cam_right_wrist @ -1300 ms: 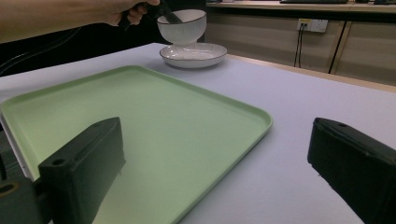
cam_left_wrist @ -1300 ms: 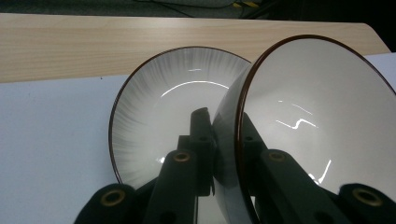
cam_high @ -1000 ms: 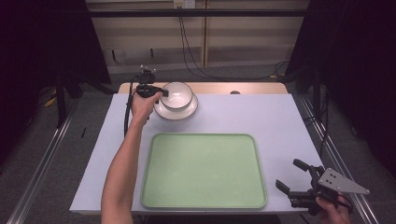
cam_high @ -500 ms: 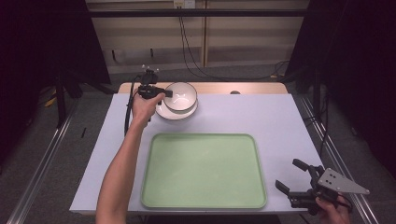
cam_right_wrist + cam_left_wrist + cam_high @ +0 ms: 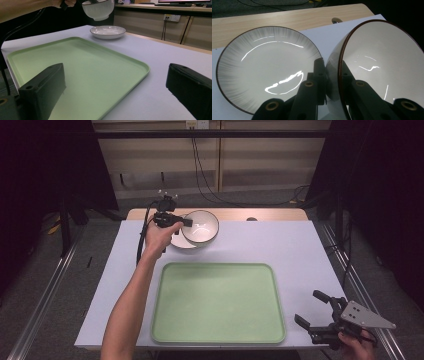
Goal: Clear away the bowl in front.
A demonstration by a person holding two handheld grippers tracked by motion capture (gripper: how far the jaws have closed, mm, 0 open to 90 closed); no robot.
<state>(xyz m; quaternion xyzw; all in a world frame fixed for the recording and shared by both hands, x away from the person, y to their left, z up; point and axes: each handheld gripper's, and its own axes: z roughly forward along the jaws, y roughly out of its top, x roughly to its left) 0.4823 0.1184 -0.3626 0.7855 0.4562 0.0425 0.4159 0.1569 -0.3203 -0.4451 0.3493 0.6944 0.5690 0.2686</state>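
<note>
A white bowl (image 5: 200, 226) with a dark rim hangs in the air, tilted, at the table's far side. My left gripper (image 5: 182, 222) is shut on its rim, one jaw inside and one outside the wall. In the left gripper view the bowl (image 5: 382, 60) stands to the right of my gripper (image 5: 331, 68), and a white plate (image 5: 262, 67) lies below. That plate (image 5: 180, 242) peeks out under the bowl. A green tray (image 5: 217, 302) lies empty in the middle. My right gripper (image 5: 307, 306) stands open by the tray's near right corner, with nothing in it.
A pale sheet (image 5: 300, 255) covers the table, and a wooden strip (image 5: 270, 214) runs along its far edge. Cables hang behind the table. In the right gripper view the tray (image 5: 75, 65) lies ahead, with the plate (image 5: 108, 31) and the lifted bowl (image 5: 98, 10) beyond.
The left gripper has lifted the bowl off the plate and carried it slightly right, so the plate now shows beneath. The right gripper has kept still.
</note>
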